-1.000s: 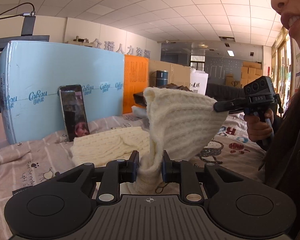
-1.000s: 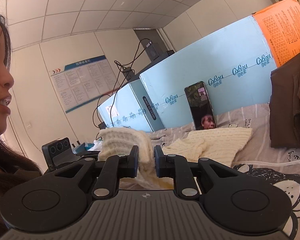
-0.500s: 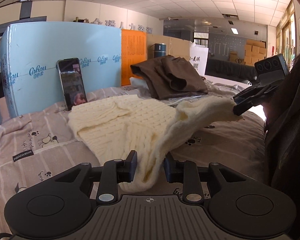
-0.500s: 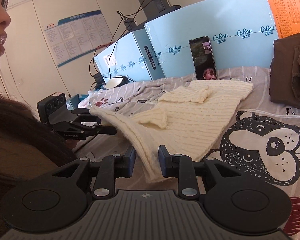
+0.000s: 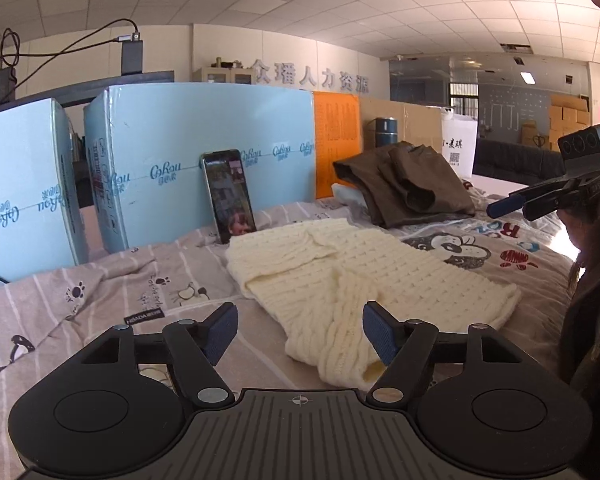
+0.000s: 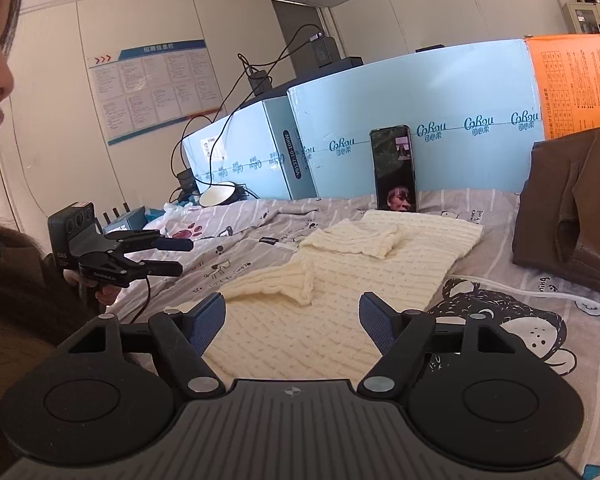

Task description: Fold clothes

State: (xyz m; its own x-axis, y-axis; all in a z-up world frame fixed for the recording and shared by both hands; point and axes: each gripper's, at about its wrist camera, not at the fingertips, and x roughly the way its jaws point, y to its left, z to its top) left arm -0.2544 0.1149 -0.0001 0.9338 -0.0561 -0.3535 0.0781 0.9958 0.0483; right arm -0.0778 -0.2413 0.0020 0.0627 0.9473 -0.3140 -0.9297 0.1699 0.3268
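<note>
Both grippers had just let go: left gripper [image 5: 296, 332] & right gripper [image 6: 292, 322] jaws had just been opening, now wide, nothing pinched. Cream sweater [image 5: 364, 276], held up a sec earlier, lay on the bedsheet [image 5: 100, 296] w/ hem folded over. Fold prob. done; next fold or smoothing due.

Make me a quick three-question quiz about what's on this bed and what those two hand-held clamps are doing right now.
1. True or false: the left gripper is clamped on the cream sweater.
2. What leans against the blue panel behind the sweater?
A. a phone
B. a book
C. a mirror
3. Fill in: the brown garment lies ___ the sweater, not on it.

Key
1. False: both its jaws and the right gripper's have just been opening, and the sweater lies loose on the bedsheet.
2. A, the phone.
3. Beyond.
</note>
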